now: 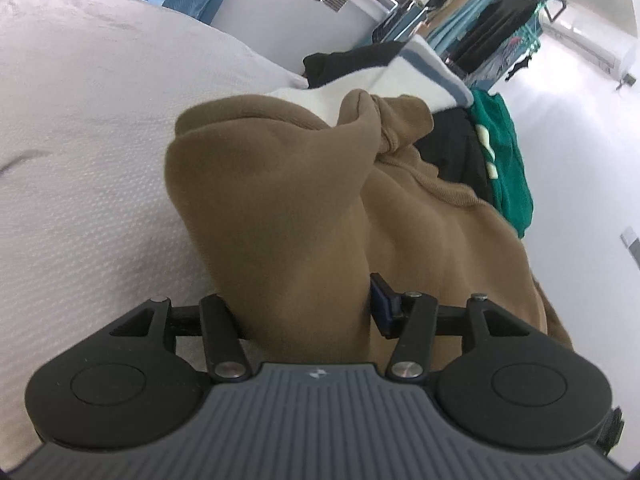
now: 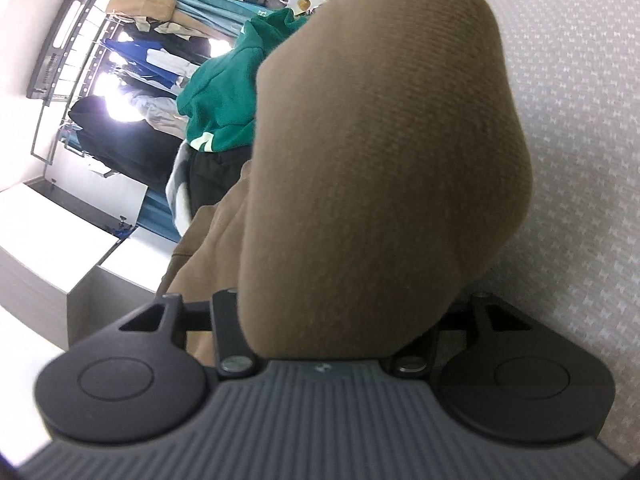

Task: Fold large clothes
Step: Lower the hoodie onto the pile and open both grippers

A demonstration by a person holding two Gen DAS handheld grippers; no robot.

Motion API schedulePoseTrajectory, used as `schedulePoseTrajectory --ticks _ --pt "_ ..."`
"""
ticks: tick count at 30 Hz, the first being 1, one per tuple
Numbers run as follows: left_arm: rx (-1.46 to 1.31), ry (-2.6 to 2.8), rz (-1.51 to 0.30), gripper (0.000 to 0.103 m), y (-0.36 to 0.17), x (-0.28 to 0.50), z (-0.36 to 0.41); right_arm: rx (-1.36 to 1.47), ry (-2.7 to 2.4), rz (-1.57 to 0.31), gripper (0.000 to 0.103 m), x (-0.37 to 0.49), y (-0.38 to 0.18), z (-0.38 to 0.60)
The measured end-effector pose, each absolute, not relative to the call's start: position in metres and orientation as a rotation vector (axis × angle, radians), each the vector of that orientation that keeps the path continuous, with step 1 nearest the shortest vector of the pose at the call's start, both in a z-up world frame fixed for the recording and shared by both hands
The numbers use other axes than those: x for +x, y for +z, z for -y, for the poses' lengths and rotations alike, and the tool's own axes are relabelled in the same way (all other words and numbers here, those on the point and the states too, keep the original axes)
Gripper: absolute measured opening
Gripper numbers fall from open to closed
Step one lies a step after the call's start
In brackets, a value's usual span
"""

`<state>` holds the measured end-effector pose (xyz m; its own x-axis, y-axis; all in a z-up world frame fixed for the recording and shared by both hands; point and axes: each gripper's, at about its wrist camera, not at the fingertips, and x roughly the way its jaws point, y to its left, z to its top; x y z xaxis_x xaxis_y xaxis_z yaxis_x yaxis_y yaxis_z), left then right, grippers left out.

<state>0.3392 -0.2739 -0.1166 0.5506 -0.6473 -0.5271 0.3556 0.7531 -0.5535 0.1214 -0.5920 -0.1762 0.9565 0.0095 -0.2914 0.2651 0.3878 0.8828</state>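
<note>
A brown sweatshirt (image 1: 304, 184) lies bunched on a white textured bedspread (image 1: 80, 140). A thick fold of it rises between the fingers of my left gripper (image 1: 298, 296). The blue pad of the right finger (image 1: 385, 300) touches the cloth, and the left finger is hidden behind it. In the right wrist view the same brown sweatshirt (image 2: 380, 152) bulges up close to the lens and fills the gap of my right gripper (image 2: 344, 300). Both of its fingertips are covered, so its grip is unclear. The bedspread (image 2: 580, 120) lies to the right.
Beyond the sweatshirt is a pile: a green garment (image 1: 504, 152), a black one (image 1: 456, 148) and a white one with blue stripes (image 1: 408, 76). The green garment (image 2: 224, 92) also shows on the right. Clothes racks (image 1: 480, 12) stand behind, and a white floor (image 1: 580, 160) lies past the bed edge.
</note>
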Motion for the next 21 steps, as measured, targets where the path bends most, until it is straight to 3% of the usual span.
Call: schedulePoseTrajectory --ticks 10,21 --pt "-0.247 -0.586 -0.717 0.062 -0.064 0.282 0.237 1.287 -0.18 -0.378 0.058 0.092 -0.175 0.595" --pt "-0.221 -0.577 -0.623 0.062 0.009 0.224 0.219 1.033 -0.33 -0.45 0.058 0.019 -0.117 0.569"
